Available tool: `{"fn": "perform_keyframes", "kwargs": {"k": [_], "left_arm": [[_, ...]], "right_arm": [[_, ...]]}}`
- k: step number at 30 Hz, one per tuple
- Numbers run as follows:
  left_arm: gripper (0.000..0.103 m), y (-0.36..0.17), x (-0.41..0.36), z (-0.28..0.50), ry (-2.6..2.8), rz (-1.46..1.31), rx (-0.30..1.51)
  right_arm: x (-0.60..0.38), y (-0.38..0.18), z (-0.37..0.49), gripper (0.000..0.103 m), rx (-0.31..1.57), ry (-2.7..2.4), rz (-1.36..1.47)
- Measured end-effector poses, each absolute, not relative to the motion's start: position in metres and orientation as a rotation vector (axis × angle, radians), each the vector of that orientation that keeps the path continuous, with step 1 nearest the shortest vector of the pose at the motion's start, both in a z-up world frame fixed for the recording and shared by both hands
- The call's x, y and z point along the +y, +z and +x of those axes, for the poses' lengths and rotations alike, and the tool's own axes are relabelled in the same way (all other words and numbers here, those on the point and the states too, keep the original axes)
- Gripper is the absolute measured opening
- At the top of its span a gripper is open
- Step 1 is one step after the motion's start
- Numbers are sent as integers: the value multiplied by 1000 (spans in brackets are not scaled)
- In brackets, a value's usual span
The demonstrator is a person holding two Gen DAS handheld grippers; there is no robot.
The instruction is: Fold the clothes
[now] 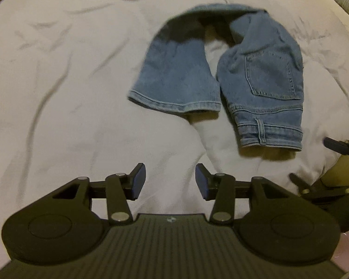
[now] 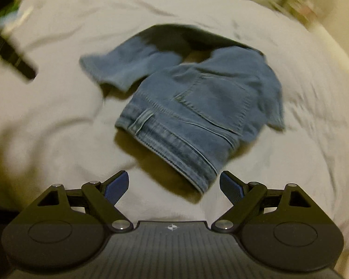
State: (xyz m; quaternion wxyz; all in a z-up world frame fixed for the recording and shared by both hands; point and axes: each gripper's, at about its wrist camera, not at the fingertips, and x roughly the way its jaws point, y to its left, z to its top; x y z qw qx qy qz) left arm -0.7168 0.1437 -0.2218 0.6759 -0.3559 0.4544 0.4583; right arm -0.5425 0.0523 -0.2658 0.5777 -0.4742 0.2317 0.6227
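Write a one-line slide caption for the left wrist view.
Left gripper, jaws open and empty, over a white bedsheet facing blue jeans bent into an arch, hem and waistband nearest.

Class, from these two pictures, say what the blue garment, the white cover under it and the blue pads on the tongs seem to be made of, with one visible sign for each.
Blue garment: denim, faded matte; pale topstitching, patch pocket, belt loop.
White cover: soft woven cloth, probably cotton; matte, with creases and puffy folds.
Pads: perhaps rubber or foam; flat matte blue facing on black, hard-looking fingers, likely plastic. Uncertain from looks alone.
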Motion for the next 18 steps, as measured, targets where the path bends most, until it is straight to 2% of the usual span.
{"fn": "perform_keyframes", "kwargs": {"k": [6, 9, 12, 18], "left_arm": [[41, -246, 155, -692, 1003, -810, 1047], [41, -258, 161, -680, 990, -815, 1059], [41, -266, 166, -666, 966, -804, 1071], [44, -260, 157, -617, 799, -605, 1100]], "right_arm": [[61, -313, -555, 86, 182, 1485, -1304], [73, -335, -548, 81, 118, 1460, -1433], [79, -326, -521, 87, 265, 1433, -1364], [75, -298, -423, 89, 943, 1323, -910]]}}
